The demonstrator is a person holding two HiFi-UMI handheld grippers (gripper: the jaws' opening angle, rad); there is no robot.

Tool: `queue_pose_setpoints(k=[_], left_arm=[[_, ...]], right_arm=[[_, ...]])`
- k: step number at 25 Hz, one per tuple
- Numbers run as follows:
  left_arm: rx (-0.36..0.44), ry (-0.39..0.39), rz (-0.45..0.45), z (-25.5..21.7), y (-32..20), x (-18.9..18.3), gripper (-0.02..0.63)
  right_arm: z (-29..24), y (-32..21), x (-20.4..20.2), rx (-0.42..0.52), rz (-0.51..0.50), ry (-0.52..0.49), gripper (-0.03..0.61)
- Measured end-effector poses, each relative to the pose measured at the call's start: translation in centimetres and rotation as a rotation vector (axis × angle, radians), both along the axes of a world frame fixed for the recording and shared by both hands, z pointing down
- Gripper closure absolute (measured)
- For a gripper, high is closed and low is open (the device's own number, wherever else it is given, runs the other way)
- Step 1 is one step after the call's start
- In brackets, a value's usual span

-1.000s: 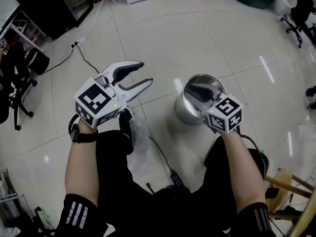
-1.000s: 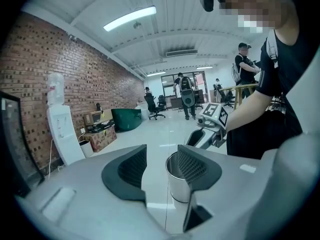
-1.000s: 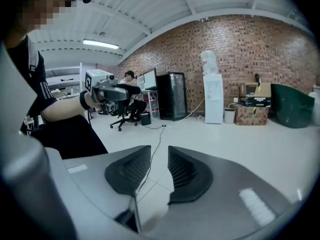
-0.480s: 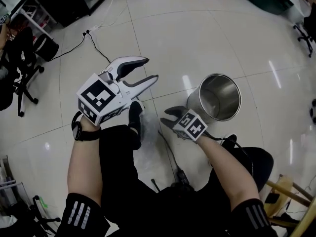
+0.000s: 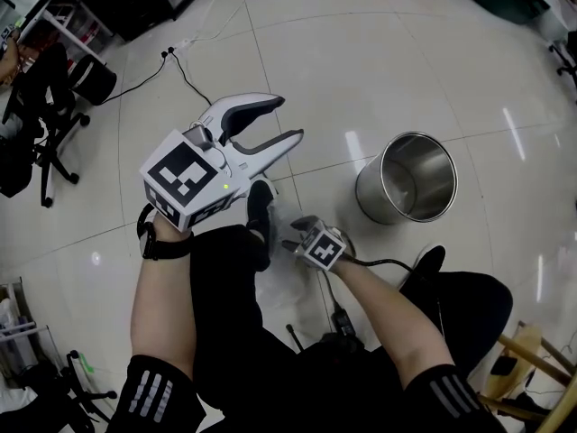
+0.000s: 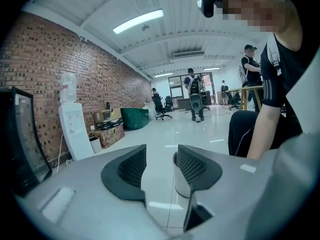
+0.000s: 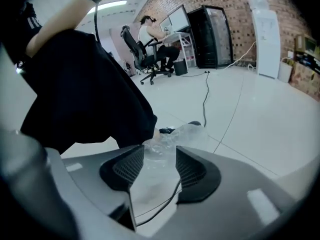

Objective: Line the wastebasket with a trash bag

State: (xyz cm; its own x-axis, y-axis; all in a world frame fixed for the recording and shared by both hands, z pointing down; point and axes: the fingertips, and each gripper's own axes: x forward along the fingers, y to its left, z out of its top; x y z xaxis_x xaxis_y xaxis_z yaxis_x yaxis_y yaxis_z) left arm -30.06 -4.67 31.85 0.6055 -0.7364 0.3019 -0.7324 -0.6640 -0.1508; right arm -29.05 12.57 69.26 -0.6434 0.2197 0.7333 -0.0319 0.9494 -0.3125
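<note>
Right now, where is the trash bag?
On the floor in the head view's centre, the trash bag lies between the black shoe and the right gripper, left of the wastebasket.

Glossy white floor [image 5: 361,79], brick wall [image 6: 75,59]

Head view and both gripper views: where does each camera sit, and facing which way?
Head view: on the head, steeply down; floor, wastebasket, forearms, legs, left tongs, right tongs.
Left gripper view: on left tongs, near level across the room; empty open jaws, person's arm.
Right gripper view: on right tongs, angled down at trash bag; jaws, just opening, frame it ungripped; leg.
Shared: head and left gripper views show the wastebasket.
</note>
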Motion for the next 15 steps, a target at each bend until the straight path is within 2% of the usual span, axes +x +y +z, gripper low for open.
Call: queue_pose_setpoints(k=[2, 3, 7, 15], left_arm=[[-0.002, -0.001, -0.003, 0.2, 0.0, 0.0, 0.422], [-0.003, -0.002, -0.003, 0.2, 0.0, 0.0, 0.422], [0.005, 0.008, 0.003, -0.1, -0.3, 0.1, 0.422], [0.024, 0.017, 0.009, -1.1, -0.8, 0.8, 0.422]], right_arm=[[1.3, 0.3, 0.1, -0.013, 0.02, 0.015, 0.369], [1.9, 0.4, 0.4, -0.02, 0.034, 0.031, 0.39], [1.6, 0.0, 1.2, -0.025, 0.061, 0.05, 0.559], [-5.4, -5.2, 2.8, 0.09, 0.126, -0.057, 0.571]])
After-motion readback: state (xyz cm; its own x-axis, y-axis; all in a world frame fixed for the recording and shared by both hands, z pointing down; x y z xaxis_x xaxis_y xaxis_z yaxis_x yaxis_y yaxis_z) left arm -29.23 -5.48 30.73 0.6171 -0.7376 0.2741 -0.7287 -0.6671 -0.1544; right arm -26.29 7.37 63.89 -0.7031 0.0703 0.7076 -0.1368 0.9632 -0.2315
